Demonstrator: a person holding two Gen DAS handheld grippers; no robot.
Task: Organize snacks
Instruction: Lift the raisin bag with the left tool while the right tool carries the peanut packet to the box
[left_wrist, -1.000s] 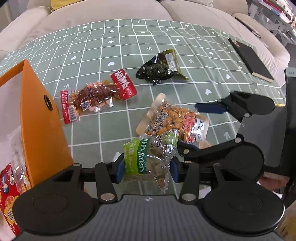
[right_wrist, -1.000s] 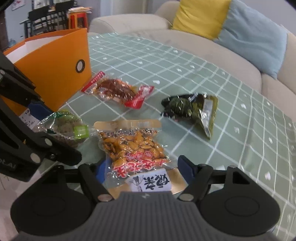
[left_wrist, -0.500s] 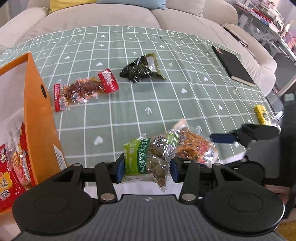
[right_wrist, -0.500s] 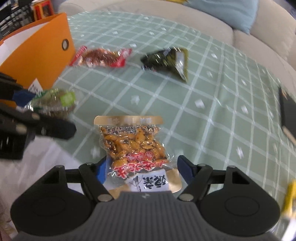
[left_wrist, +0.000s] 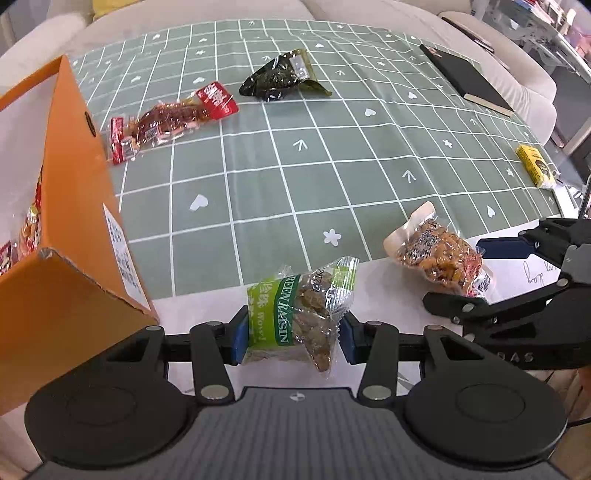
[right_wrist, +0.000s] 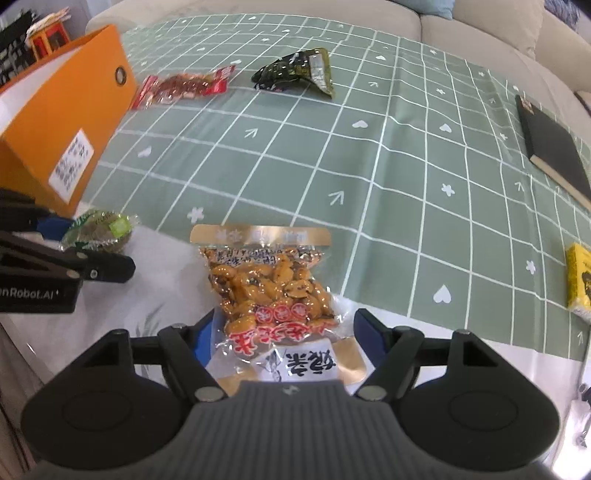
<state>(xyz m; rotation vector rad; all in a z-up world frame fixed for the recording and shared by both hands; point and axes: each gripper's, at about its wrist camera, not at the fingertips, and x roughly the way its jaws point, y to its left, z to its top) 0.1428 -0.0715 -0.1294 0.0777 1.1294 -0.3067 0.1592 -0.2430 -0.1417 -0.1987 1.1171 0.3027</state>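
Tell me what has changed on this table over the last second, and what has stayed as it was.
Both grippers have carried their packets back off the green cloth toward its near edge. The left gripper stays clamped on the raisin packet. The right gripper's jaws have just been opening around the peanut packet. The red packet, dark green packet and orange box lie unmoved.

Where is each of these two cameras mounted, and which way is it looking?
Left wrist view: sits on the left gripper, looking steeply down along its fingers at the raisin packet it clamps, with the orange box and tablecloth beyond; of the rig, only gripper parts show.
Right wrist view: sits on the right gripper, looking down at the peanut packet between its jaws, which have just been opening.
Shared: each sees the other gripper, the red packet, dark green packet and black notebook.
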